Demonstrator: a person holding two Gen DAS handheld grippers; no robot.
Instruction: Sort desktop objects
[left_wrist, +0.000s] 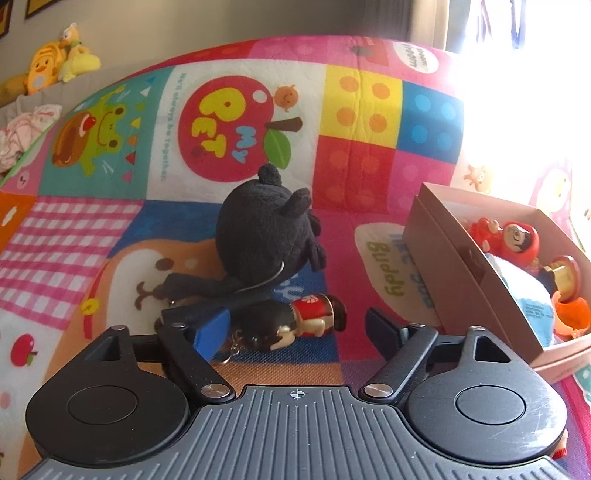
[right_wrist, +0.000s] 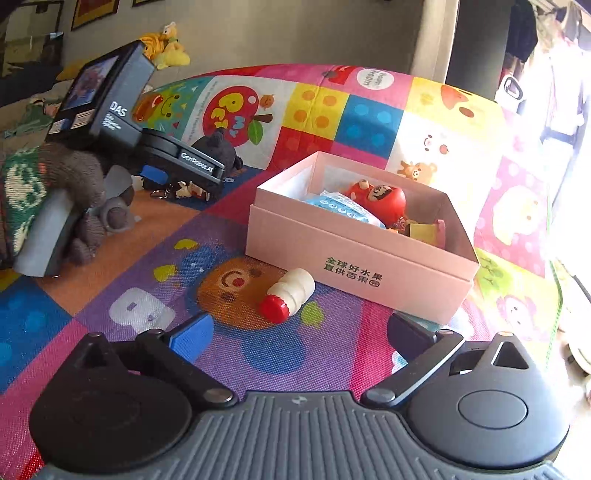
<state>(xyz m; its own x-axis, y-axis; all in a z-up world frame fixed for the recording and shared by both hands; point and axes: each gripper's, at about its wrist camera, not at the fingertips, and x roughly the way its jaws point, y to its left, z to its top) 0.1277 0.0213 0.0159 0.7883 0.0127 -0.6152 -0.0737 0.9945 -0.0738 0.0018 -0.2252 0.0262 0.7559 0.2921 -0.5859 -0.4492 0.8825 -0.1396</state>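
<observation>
The left gripper (left_wrist: 291, 325) stood with its jaws parted around a small doll keychain (left_wrist: 295, 323) lying on the play mat (left_wrist: 110, 236), the pads not pressing it. Just behind lay a black plush toy (left_wrist: 266, 229). The right gripper (right_wrist: 299, 336) gaped wide and empty above a small white bottle with a red cap (right_wrist: 290, 295), just beside the pink box (right_wrist: 354, 266) holding a red daruma doll (right_wrist: 384, 197).
</observation>
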